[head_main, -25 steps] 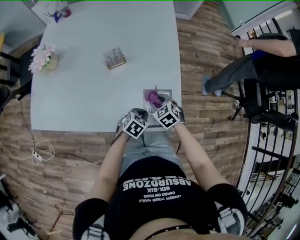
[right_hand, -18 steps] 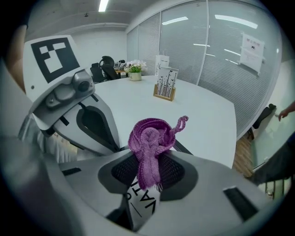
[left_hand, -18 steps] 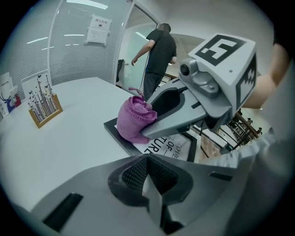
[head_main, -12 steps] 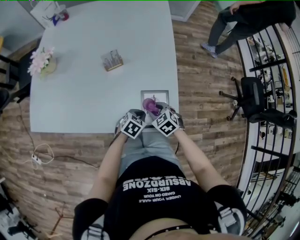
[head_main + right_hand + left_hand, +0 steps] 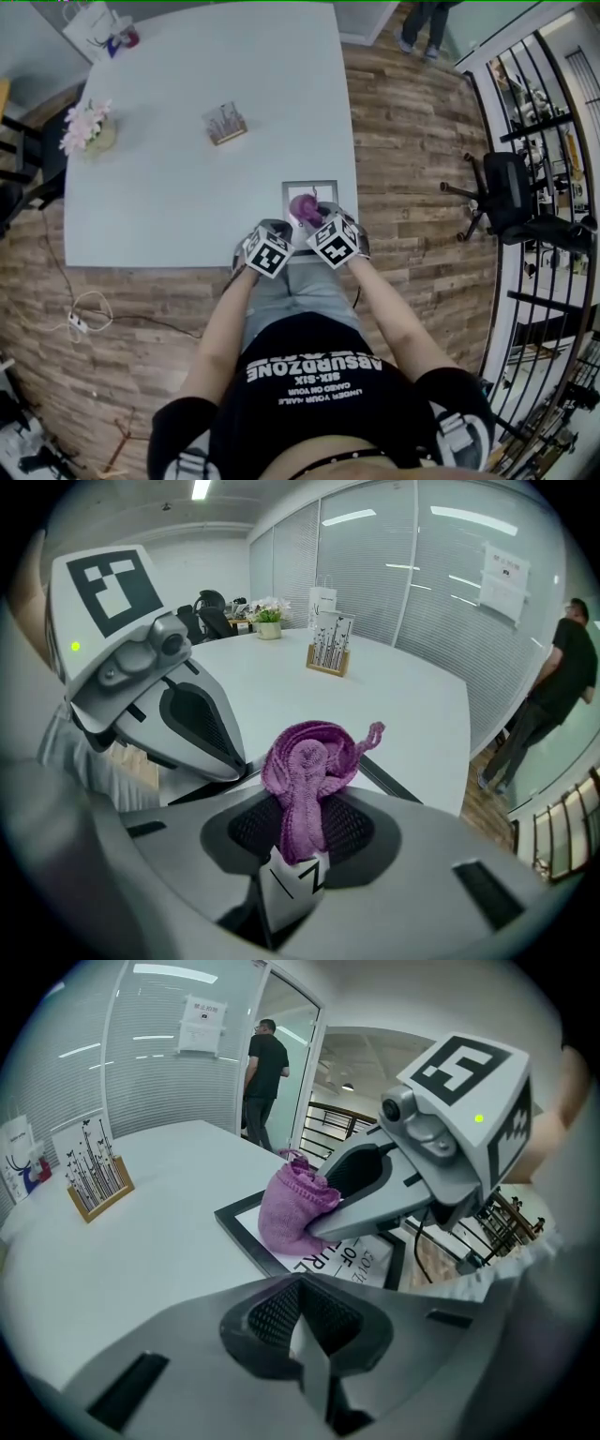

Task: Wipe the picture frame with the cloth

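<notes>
At the table's (image 5: 187,187) near right corner lies the frame (image 5: 321,187), flat, with the cloth (image 5: 302,208) bunched on its glass over the print. The right gripper (image 5: 298,853) is clenched on the cloth's tail, so the wad stands out past its jaws and presses on the frame. The left gripper (image 5: 305,1330) sits just beside it at the table edge, its jaws closed together on nothing. I judge the wiping under way: the cloth is on the glass, but nothing shows how much is already clean, and the black border likely remains. Farther off, a wooden holder (image 5: 228,120) keeps upright cards, a pot (image 5: 97,132) holds pink flowers (image 5: 82,111), and what a bag (image 5: 92,19) at the far corner holds cannot be seen.
</notes>
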A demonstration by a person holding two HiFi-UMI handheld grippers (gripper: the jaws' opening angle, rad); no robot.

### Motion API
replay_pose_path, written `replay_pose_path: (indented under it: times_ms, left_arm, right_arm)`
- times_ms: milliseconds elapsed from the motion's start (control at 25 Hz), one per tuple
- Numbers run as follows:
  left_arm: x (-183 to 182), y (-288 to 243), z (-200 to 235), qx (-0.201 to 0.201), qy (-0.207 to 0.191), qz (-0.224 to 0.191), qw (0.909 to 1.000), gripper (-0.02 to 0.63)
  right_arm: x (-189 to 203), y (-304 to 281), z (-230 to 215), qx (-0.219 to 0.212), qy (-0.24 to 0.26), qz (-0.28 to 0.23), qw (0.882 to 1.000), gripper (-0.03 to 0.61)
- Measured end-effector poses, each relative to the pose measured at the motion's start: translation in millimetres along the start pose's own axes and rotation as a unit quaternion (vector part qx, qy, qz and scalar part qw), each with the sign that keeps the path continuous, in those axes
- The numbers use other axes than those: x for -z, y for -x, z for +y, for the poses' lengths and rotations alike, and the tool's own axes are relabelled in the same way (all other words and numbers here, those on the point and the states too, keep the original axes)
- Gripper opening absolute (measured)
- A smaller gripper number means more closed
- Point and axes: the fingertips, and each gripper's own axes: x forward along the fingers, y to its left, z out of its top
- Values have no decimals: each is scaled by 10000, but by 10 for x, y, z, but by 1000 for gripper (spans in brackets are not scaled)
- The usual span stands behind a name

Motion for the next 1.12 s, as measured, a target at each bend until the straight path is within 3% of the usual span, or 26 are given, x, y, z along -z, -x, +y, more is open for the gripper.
replay_pose_path:
  times_ms: [520, 1120]
  left_arm:
    - [18, -1, 45, -199, 80, -71, 9997, 12]
    - [10, -12, 41, -401, 146, -50, 9991, 12]
  right_arm:
    - [300, 164, -366, 510, -467, 316, 9971, 118]
    - [397, 238, -285, 407, -760, 158, 9962, 118]
